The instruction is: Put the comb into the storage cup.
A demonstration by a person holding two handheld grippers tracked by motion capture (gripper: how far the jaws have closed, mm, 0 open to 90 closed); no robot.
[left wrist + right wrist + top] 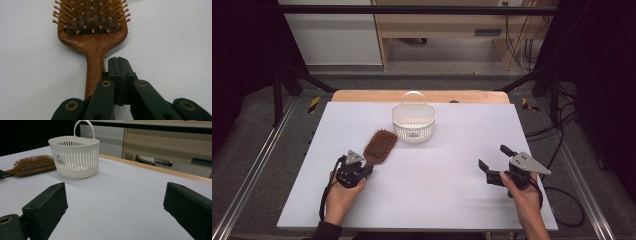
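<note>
The hairbrush (379,146) is laid on the counter (437,195), handle toward the left claw (118,61), which is pressed shut just beside that handle, nothing held. The right claw (493,159), spread wide, is kept well apart.

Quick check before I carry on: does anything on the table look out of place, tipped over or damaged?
Nothing stands out. The wooden hairbrush lies flat, bristles up, intact. The white basket stands upright just beyond it. The left hand-held gripper is shut beside the brush handle, not on it; the right hand-held gripper is open.
</note>
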